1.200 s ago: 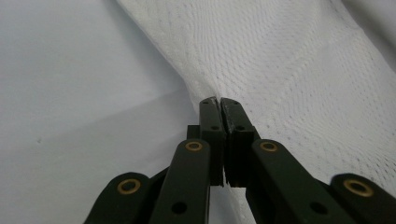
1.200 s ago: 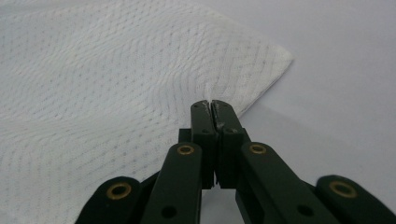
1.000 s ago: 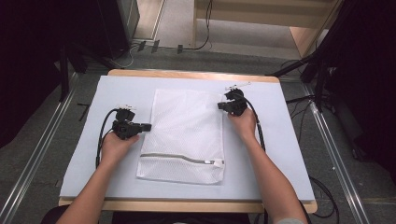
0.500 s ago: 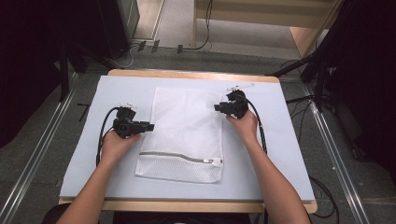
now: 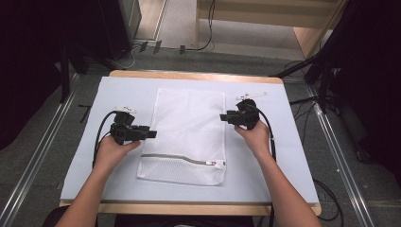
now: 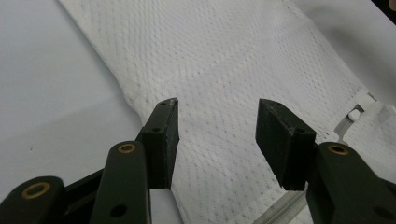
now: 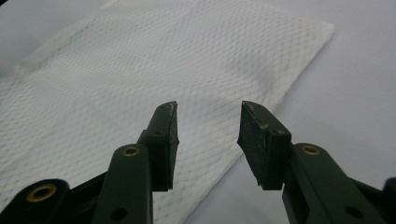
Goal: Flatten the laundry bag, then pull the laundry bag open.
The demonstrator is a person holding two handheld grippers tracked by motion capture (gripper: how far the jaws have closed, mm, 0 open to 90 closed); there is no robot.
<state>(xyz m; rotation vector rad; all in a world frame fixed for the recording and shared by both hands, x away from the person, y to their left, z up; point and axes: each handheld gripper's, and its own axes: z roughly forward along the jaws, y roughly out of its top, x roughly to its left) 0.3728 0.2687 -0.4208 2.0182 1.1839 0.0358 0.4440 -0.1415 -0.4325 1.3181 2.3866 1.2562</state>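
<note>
White surface point(image 5: 283, 156), mesh bag point(image 5: 189, 132) flat at frame centre. Left claw point(image 5: 152, 134) and right claw point(image 5: 222, 117) just opened, both spread, pinching nothing.

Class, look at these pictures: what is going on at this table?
A person works a white mesh laundry bag lying flat on the table, zip end nearest them. The left gripper and right gripper sit at the bag's two long edges. Both have just been opening; nothing is between the jaws.
</note>
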